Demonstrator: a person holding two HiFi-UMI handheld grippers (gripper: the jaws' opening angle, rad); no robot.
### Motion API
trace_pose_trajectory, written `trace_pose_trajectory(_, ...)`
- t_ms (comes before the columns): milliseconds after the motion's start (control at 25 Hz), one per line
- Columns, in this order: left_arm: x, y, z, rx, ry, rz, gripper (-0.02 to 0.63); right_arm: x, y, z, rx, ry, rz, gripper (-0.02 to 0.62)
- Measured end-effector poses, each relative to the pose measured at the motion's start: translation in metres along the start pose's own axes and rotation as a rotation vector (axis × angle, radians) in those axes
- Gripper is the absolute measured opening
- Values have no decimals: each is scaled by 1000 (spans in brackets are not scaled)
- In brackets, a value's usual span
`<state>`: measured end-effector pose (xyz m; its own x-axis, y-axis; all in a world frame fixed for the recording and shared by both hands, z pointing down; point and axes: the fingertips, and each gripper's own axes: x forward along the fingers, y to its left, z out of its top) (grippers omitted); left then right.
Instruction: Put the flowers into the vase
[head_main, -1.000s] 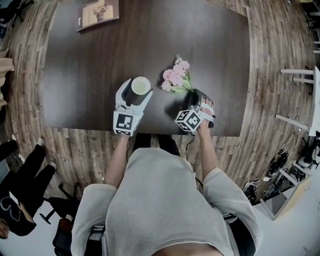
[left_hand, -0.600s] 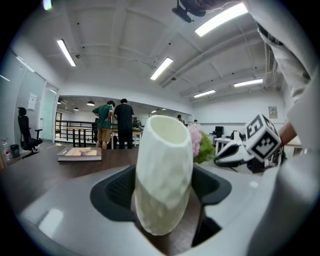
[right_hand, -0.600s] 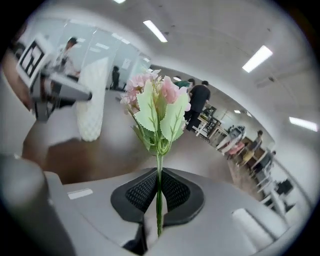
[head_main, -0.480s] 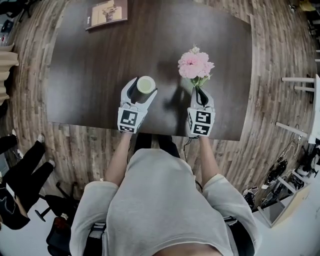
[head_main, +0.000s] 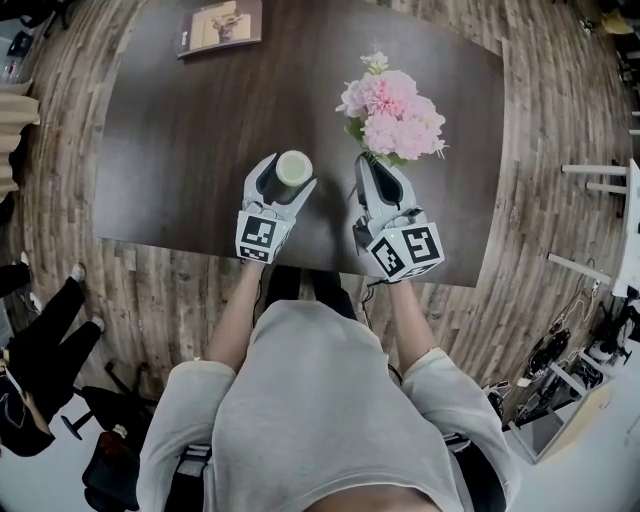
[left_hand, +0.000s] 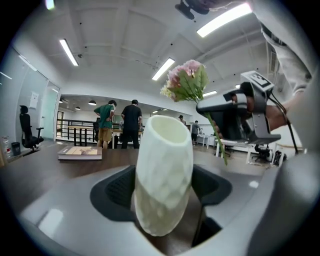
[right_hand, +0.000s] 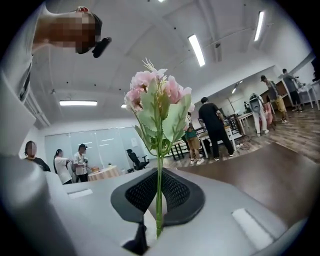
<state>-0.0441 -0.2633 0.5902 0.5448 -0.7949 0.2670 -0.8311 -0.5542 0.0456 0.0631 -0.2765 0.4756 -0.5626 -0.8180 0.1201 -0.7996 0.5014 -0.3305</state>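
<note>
A cream faceted vase (head_main: 293, 166) stands on the dark table (head_main: 180, 130). My left gripper (head_main: 283, 178) is closed round it, its dark pads against the vase's sides. In the left gripper view the vase (left_hand: 162, 170) fills the gap between the jaws of that gripper (left_hand: 163, 192). To the right, my right gripper (head_main: 372, 165) is shut on the green stem of a pink flower bunch (head_main: 393, 112) and holds it upright above the table, beside the vase. The right gripper view shows the stem pinched between the pads of the right gripper (right_hand: 159, 202), with the blooms (right_hand: 157, 100) above.
A book (head_main: 220, 25) lies at the table's far left corner. The flowers (left_hand: 185, 82) and right gripper (left_hand: 235, 117) also show in the left gripper view. A seated person (head_main: 35, 350) is on the left over the wooden floor. Several people stand in the background.
The right gripper has risen and rolled, so the bunch, which lay low near the table, now stands upright and higher. The left gripper and the vase have stayed in place.
</note>
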Motion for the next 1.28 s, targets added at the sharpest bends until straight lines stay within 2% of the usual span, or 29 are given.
trace_pose_trajectory(320,2,-2,-1,-2,4,-2,342,35,70,73,-40,-127,207,14)
trace_pose_trajectory(520,2,-2,-1,-2,8,-4,342,54,107,93,-76,-162,308,14)
trace_pose_trajectory(880,0,-4,-1,-3,7,-12,342,71,127,64,-102,-123,394,15)
trace_pose_trajectory(1280,-4,-5,-1,-5,-6,-12,342,68,113,12,-107,-53,363,20)
